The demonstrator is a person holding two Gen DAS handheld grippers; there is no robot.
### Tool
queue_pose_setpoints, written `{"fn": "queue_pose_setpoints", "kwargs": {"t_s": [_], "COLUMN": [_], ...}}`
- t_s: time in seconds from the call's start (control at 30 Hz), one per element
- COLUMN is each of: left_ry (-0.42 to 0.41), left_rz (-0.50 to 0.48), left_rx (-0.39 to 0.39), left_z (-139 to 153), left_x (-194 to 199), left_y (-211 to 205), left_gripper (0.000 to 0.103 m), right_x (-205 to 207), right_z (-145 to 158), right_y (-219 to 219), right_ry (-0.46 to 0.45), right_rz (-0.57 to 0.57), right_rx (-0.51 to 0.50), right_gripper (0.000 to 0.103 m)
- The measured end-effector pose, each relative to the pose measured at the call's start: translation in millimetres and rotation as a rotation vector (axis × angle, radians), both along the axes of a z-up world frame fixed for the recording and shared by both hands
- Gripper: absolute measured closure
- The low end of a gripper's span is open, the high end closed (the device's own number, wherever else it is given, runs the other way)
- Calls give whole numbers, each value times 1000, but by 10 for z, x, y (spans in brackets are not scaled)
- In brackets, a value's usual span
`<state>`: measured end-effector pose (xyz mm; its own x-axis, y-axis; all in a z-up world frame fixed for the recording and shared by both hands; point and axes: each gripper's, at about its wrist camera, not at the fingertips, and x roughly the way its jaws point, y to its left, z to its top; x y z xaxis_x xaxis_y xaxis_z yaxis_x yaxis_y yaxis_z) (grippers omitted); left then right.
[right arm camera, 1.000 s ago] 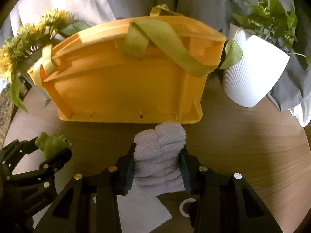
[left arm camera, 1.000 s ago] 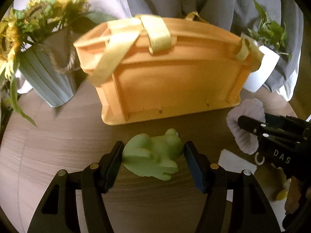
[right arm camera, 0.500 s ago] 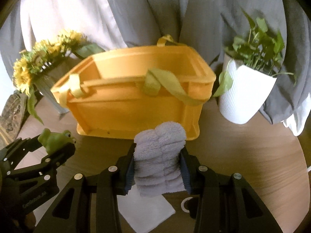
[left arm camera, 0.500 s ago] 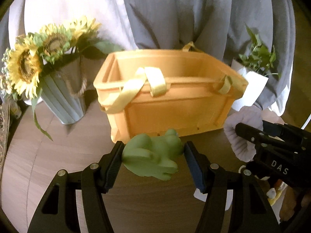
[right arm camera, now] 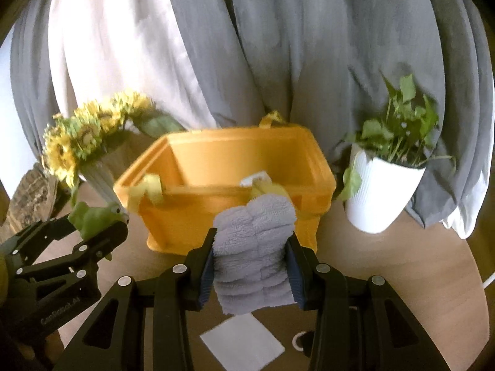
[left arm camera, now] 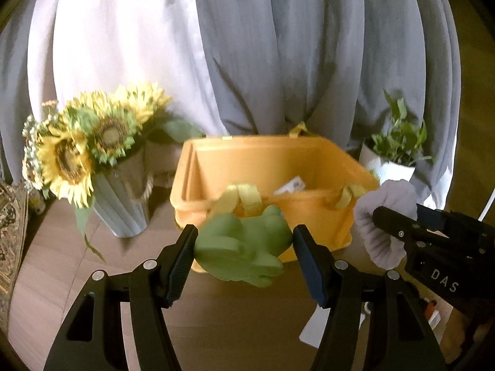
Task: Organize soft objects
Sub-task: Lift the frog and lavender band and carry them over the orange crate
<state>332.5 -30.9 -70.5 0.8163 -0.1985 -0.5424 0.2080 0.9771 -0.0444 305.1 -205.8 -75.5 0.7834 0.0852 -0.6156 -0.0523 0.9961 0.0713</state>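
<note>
My left gripper (left arm camera: 246, 247) is shut on a green soft frog toy (left arm camera: 244, 247) and holds it in the air in front of the orange basket (left arm camera: 309, 213). My right gripper (right arm camera: 252, 259) is shut on a folded grey-lilac towel (right arm camera: 253, 247), also raised before the basket (right arm camera: 222, 219). The basket is open at the top with yellow-green straps; a small white item (left arm camera: 290, 185) lies inside. The frog (right arm camera: 92, 216) and left gripper show at the left of the right wrist view; the towel (left arm camera: 383, 216) shows at the right of the left wrist view.
A vase of sunflowers (left arm camera: 92, 154) stands left of the basket, a white pot with a green plant (right arm camera: 383, 191) to its right. Grey and white curtains (right arm camera: 278, 46) hang behind. A white paper square (right arm camera: 243, 343) lies on the round wooden table (right arm camera: 402, 262).
Both grippers have risen with their loads, and the views have tilted up. The basket's open top and inside now show, where before only its side wall did.
</note>
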Motion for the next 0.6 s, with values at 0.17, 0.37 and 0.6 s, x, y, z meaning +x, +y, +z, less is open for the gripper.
{"fn": "queue_pose_setpoints", "kwargs": {"t_s": [0.17,0.37,0.6], "left_ry": [-53,-108,-163], "left_rz": [2,11,5], "left_rx": [-18,-34,-53], "left_z": [174,370,582], "left_x": [-31,0,71], "left_y": [9,7,-7], "left_gripper": [40,40,40], "right_x": [-10,3,46], "right_z": [184,398,608], "right_y": [15,9,5], "right_ry": [-58,-132,-203], "right_rz": [-7,-6,-6], "right_rx": [24,42,56], "right_gripper": [61,61,61]}}
